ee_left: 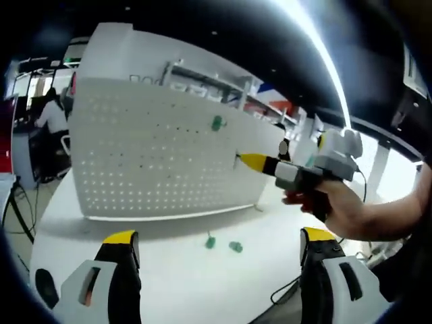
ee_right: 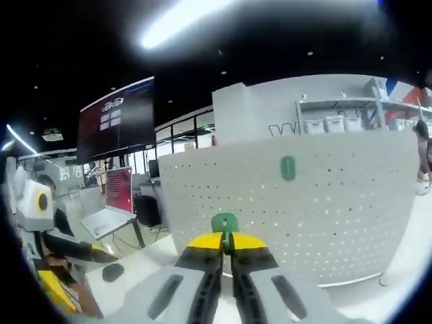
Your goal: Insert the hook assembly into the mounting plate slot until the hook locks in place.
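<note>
While the left gripper is hovering with fingers wide over the tabletop, two green hooks are lying before the pegboard, and the right gripper is reaching toward it. Right gripper view: fingers are pinching a hook just before the pegboard; another hook is sitting mounted higher up.

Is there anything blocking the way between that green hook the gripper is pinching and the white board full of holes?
Nothing visible does. The right gripper pinches the green hook in front of the pegboard, with only open air between them. Another green hook already sits on the board higher up, off to the side. Two more green pieces lie on the table.
</note>
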Tool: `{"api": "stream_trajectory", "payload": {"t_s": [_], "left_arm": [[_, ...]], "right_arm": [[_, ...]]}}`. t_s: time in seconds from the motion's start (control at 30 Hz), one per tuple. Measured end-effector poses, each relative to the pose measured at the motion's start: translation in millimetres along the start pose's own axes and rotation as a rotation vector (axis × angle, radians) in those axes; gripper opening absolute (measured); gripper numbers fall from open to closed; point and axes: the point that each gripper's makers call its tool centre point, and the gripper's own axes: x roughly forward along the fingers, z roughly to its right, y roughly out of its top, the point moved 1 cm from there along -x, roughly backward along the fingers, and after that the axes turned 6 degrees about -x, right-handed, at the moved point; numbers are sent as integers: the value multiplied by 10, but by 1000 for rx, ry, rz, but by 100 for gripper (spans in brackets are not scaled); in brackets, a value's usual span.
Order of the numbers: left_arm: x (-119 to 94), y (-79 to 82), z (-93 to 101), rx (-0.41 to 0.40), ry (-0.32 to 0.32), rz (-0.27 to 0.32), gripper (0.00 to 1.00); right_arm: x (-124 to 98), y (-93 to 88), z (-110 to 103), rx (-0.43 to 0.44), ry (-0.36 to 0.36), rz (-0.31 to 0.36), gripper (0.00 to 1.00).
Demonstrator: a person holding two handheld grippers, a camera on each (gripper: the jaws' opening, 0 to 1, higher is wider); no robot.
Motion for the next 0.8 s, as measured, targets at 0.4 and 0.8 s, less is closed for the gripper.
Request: {"api": "stream_trajectory", "payload": {"t_s": [0.4,0.8], "left_arm": [[-7,11,-127,-9,21,-6,100],[9,-8,-250,-16,34,-13,100]], "right_arm": [[325,186,496,-24,-124,44,1],[514,320,881,-27,-206,71,1]]}}
